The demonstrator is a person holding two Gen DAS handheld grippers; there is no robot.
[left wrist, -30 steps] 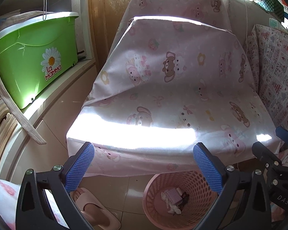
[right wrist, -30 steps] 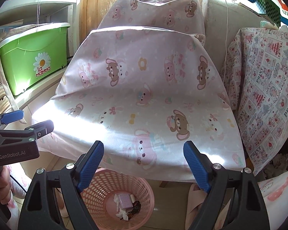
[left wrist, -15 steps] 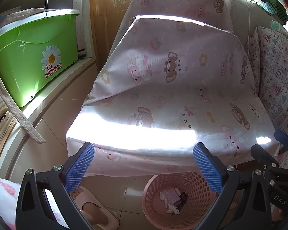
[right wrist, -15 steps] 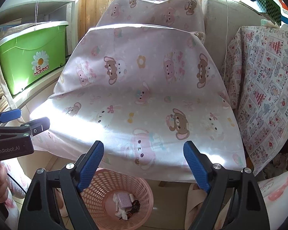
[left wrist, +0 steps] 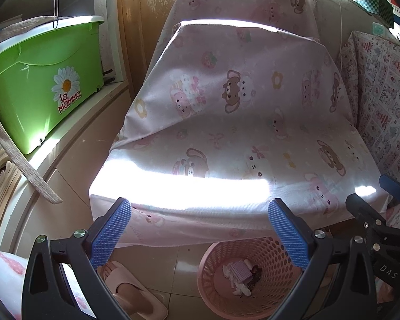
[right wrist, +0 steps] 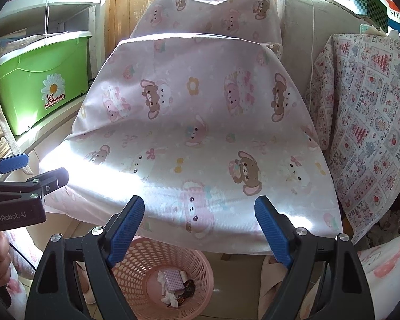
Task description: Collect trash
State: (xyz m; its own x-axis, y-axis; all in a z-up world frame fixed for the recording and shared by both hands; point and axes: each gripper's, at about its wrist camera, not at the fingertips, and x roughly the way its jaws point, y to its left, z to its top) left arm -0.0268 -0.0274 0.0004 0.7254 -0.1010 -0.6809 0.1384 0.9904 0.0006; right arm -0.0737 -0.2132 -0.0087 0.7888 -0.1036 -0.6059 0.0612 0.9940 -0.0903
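blue ribbed pads on the left hand-held gripper [left wrist: 198, 229] stand spread wide with nothing between them, and the right hand-held gripper [right wrist: 198, 229] is spread the same way, also empty. both are tilted down over the floor, so they look ready rather than at work.

just below and between the pads sits the pink basket [right wrist: 170, 274], a perforated plastic bin on the tiled floor [left wrist: 181, 261], tucked against the hanging edge of the cloth where scraps can be dropped straight in. the trash [right wrist: 173, 284] lies at its bottom: crumpled white paper, a small lilac checked packet and something dark that i cannot make out. judging by that, most of the collecting seems done.

a pale pink slipper [left wrist: 132, 293] rests on the tiles to the left of the basket.

beyond the basket rises the worktop [right wrist: 200, 138], draped in pink cloth with bears and rabbits; no litter shows on it.

further left a green box [left wrist: 40, 80] with a daisy label sits on a white shelf [left wrist: 74, 138], and to the right hangs a patchwork print cloth [right wrist: 368, 122].
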